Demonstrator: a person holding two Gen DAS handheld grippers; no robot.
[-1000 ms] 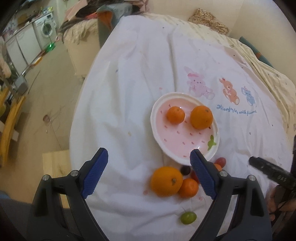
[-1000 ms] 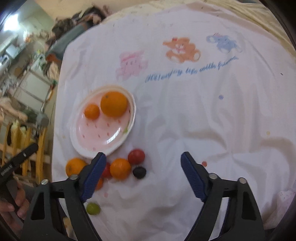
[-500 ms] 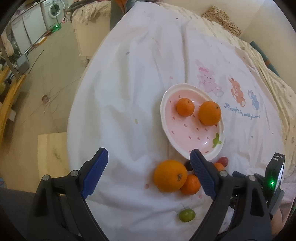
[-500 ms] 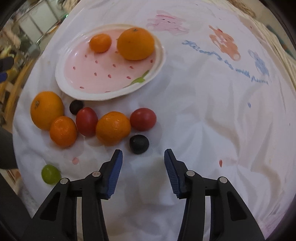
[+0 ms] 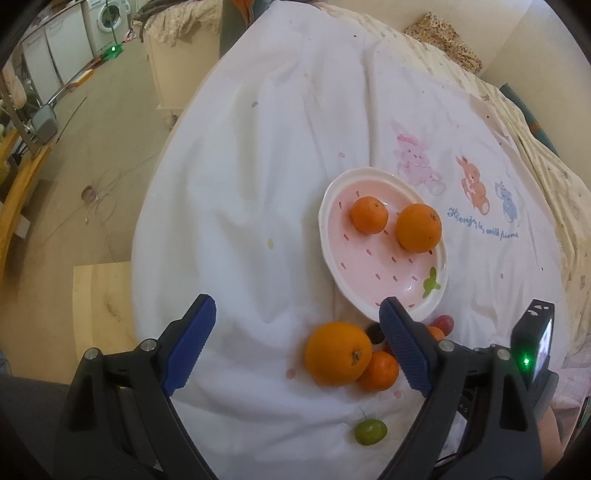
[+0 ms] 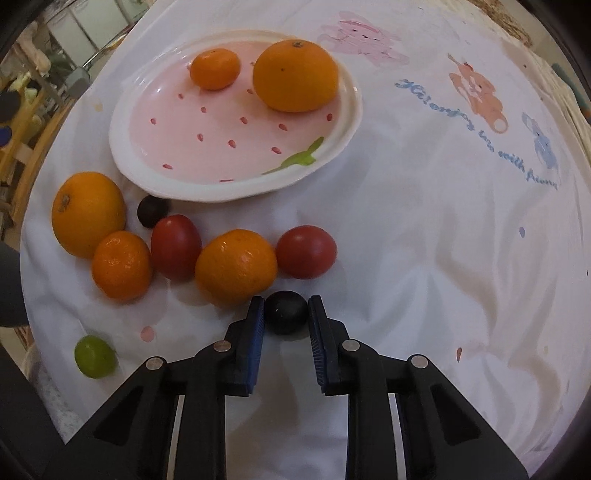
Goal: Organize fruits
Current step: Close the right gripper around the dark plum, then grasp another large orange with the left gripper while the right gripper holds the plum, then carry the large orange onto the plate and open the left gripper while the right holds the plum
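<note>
A pink strawberry-pattern plate (image 6: 236, 190) (image 5: 325, 221) lies on a white cloth and holds a small mandarin (image 6: 215, 69) and a large orange (image 6: 295, 75). In front of it lie loose fruits: a big orange (image 6: 88, 214) (image 5: 338, 352), two mandarins (image 6: 122, 264) (image 6: 236, 267), two red tomatoes (image 6: 176, 247) (image 6: 306, 252), a dark grape (image 6: 152, 210) and a green grape (image 6: 95, 356) (image 5: 370, 432). My right gripper (image 6: 286, 302) points down, shut on another dark grape (image 6: 286, 317) that rests on the cloth. My left gripper (image 5: 297, 310) hangs open above the cloth, holding nothing.
The cloth with cartoon animals (image 5: 469, 181) covers a bed that drops off at the left to bare floor. A wooden board (image 5: 99, 295) lies beside the bed. A washing machine (image 5: 109, 18) stands far back. The right gripper's body (image 5: 532, 343) shows at the right edge.
My right gripper came down toward the loose fruits, rolled, and its jaws closed from wide open onto the dark grape. My left gripper stayed open and barely shifted.
</note>
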